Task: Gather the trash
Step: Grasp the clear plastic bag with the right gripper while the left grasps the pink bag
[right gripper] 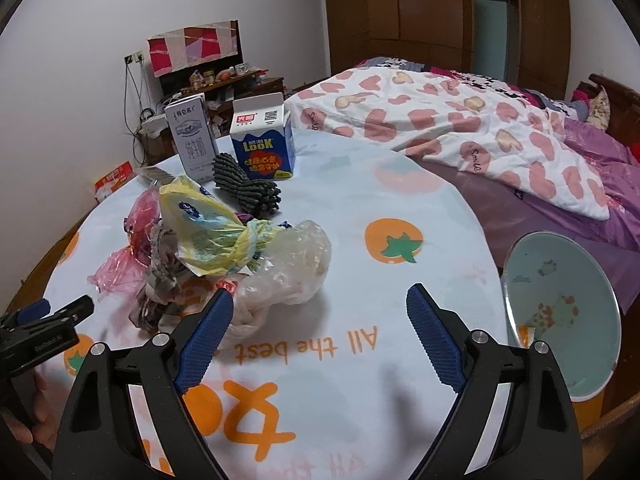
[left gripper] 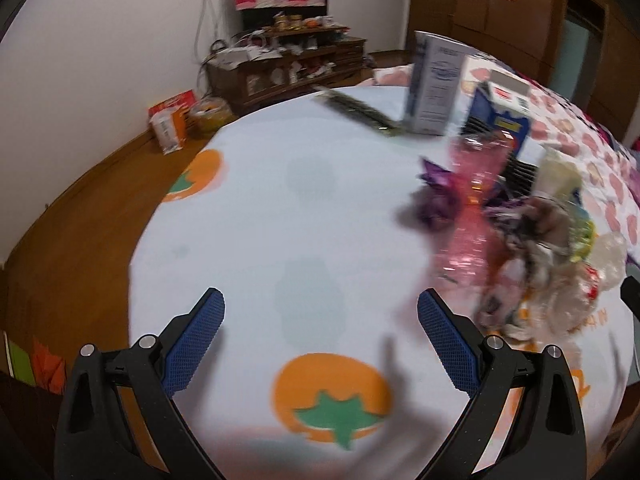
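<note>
On the round table's fruit-print cloth lies a heap of trash: a pink plastic bag, a knotted yellow bag, a clear plastic bag and crumpled wrappers. My right gripper stands open just in front of the heap. Its left finger is beside the clear bag and the pads press on nothing. In the blurred left wrist view the heap, with the pink bag and a purple wrapper, is off to the right. My left gripper is open over bare cloth.
Behind the heap stand a grey-white carton and a blue milk carton, with a dark knitted bundle before them. A pale plate sits at the table's right edge. A bed with a heart-print quilt lies beyond.
</note>
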